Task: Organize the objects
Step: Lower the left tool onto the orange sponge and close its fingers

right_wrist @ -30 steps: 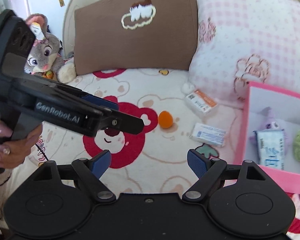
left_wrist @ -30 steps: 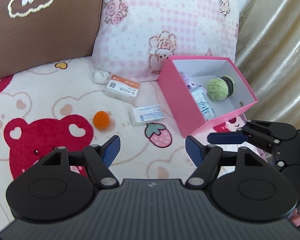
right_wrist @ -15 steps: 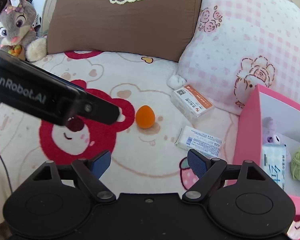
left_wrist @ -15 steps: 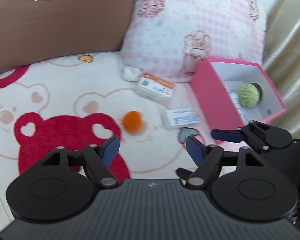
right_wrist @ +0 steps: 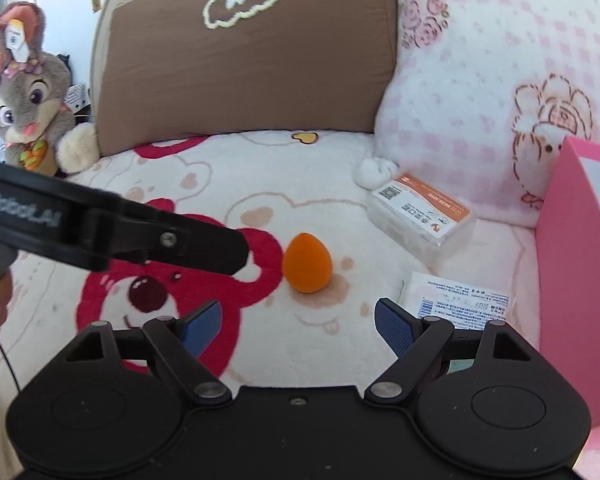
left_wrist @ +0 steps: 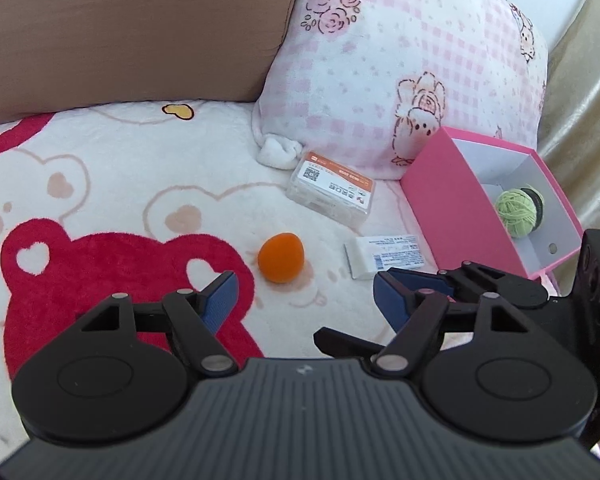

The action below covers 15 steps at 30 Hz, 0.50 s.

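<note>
Orange egg-shaped sponge (right_wrist: 307,263) lay on the bear-print blanket (right_wrist: 260,168), apart from every other item. Just beside it to the right were a white sachet (right_wrist: 456,298) and a clear plastic case with an orange label (right_wrist: 420,216). The pink box (left_wrist: 452,200) stood further right against the pink pillow (left_wrist: 400,60), holding a green yarn ball (left_wrist: 516,212). The left claw (left_wrist: 304,296) and right claw (right_wrist: 298,326) hung above the blanket, each spread wide with nothing between its blue pads. A brown cushion (right_wrist: 252,68) and a plush rabbit (right_wrist: 28,92) sat behind.
</note>
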{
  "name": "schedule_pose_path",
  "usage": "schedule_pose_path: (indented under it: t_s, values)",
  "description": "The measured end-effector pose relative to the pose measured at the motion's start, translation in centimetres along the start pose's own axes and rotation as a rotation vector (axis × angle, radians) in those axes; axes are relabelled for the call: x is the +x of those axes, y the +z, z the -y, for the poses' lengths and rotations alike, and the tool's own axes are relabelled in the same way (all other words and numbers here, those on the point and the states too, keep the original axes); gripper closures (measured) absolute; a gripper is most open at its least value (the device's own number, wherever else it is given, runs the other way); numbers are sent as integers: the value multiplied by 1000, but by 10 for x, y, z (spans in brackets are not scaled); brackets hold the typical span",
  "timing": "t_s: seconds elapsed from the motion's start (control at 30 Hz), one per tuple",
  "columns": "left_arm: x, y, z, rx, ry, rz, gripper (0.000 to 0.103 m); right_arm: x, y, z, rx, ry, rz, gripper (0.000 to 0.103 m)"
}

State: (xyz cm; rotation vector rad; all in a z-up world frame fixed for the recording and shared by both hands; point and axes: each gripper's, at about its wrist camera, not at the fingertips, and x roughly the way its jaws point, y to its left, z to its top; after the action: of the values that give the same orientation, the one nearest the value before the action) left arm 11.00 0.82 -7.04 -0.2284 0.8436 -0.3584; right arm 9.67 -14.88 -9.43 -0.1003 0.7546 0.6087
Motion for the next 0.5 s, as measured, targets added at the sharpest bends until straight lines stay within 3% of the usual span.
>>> schedule_pose_path:
  t_s: [0.1, 0.43, 0.5]
  values:
    - [7, -3, -4, -2, -12, 15, 29, 10, -2, 2, -19, -25, -7, 16]
    - [21, -4, -14, -47, -63, 65, 31, 28, -7, -25, -260, -139, -6, 17]
    - [25, -5, -18, -51, -87, 80, 31, 34, -4, -24, -257, -125, -9, 17]
